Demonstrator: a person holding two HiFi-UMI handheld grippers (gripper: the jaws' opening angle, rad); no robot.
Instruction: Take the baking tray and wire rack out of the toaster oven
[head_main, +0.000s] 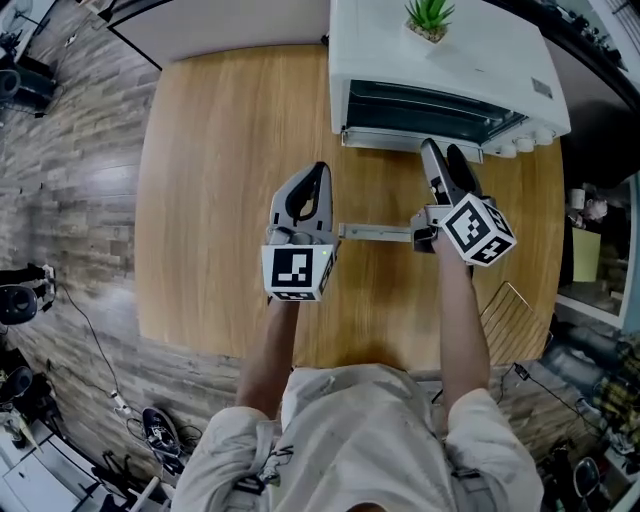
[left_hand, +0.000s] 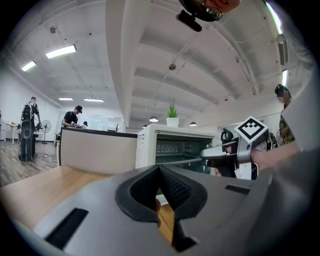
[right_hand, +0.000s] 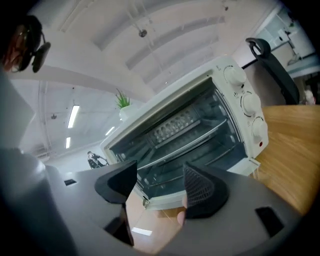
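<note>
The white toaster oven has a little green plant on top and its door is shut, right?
No. The white toaster oven has the little green plant on top, but its door is open; the right gripper view shows the racks inside.

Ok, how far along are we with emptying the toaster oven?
Done: the toaster oven has its door open. In hand: nothing; the right tool, open and empty, faces the cavity, and the left tool is shut. Left: everything; the shelves are still inside and none lies on the table.
</note>
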